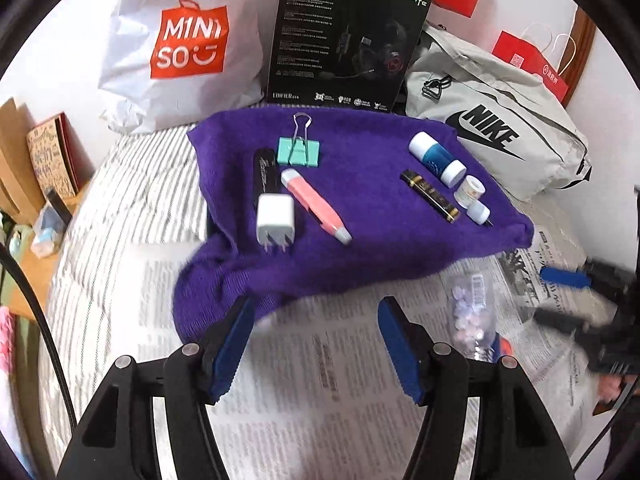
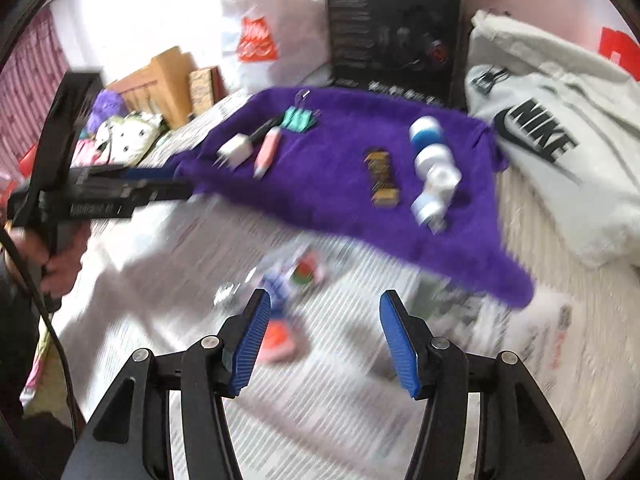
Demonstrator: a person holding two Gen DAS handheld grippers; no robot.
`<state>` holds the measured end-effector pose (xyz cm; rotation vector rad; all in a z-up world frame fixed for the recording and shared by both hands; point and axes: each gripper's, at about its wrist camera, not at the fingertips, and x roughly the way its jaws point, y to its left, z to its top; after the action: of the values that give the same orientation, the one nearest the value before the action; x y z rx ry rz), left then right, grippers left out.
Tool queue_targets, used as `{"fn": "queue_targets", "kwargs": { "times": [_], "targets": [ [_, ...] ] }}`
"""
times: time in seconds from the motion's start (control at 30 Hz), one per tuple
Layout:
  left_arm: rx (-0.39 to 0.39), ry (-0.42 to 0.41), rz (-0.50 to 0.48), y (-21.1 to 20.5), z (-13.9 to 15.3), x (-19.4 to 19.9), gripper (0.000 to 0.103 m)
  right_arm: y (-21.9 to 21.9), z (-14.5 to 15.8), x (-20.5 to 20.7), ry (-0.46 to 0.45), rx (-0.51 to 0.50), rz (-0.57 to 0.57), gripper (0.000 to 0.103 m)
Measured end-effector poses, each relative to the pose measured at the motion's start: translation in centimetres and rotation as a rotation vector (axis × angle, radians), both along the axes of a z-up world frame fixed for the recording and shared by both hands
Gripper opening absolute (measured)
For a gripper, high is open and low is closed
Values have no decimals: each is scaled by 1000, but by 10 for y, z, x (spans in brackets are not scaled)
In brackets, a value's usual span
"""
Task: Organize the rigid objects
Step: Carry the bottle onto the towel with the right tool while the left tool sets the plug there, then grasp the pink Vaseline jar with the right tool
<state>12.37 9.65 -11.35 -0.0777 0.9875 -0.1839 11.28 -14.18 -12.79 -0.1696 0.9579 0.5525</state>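
A purple cloth (image 1: 352,208) (image 2: 336,168) lies on newspaper. On its left part sit a white charger (image 1: 275,218), a pink pen-like tool (image 1: 316,205), a mint binder clip (image 1: 300,148) and a black flat case (image 1: 264,174). On its right part lie a blue-and-white bottle (image 1: 437,158), a black-and-gold bar (image 1: 430,195), a small white jar (image 1: 470,190) and a white cap (image 1: 479,213). My left gripper (image 1: 316,312) is open near the cloth's front edge, holding nothing. My right gripper (image 2: 324,308) is open over the newspaper, above a blurred clear pouch (image 2: 292,276) (image 1: 472,312).
Behind the cloth stand a white Miniso bag (image 1: 180,40), a black headset box (image 1: 344,36), a grey Nike bag (image 1: 492,128) and red paper bags (image 1: 532,64). Cardboard boxes (image 1: 24,160) and small items line the left side. A hand (image 2: 60,264) holds the left gripper.
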Motion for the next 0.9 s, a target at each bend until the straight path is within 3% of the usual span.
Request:
{"fn": "queue_targets", "kwargs": {
  "times": [0.13, 0.3, 0.4, 0.5, 0.6, 0.73, 0.9],
  "targets": [
    [-72, 20, 7, -2, -7, -16, 62, 4, -21, -13, 43, 33, 33, 57],
    [-47, 43, 8, -9, -16, -32, 62, 13, -34, -15, 26, 44, 54, 57],
    [-52, 50, 15, -9, -17, -38, 62, 19, -41, -12, 9, 28, 69, 52],
    [-63, 55, 24, -7, -16, -42, 62, 24, -42, -8, -8, 30, 81, 37],
    [-65, 62, 34, -8, -19, -43, 62, 25, -41, -7, -10, 22, 71, 37],
    [-54, 50, 30, -18, -20, -46, 61, 14, -37, -6, -3, -20, -7, 37],
    [-22, 24, -61, -46, -16, -43, 62, -36, -31, -5, -29, -57, -214, 37]
  ]
}}
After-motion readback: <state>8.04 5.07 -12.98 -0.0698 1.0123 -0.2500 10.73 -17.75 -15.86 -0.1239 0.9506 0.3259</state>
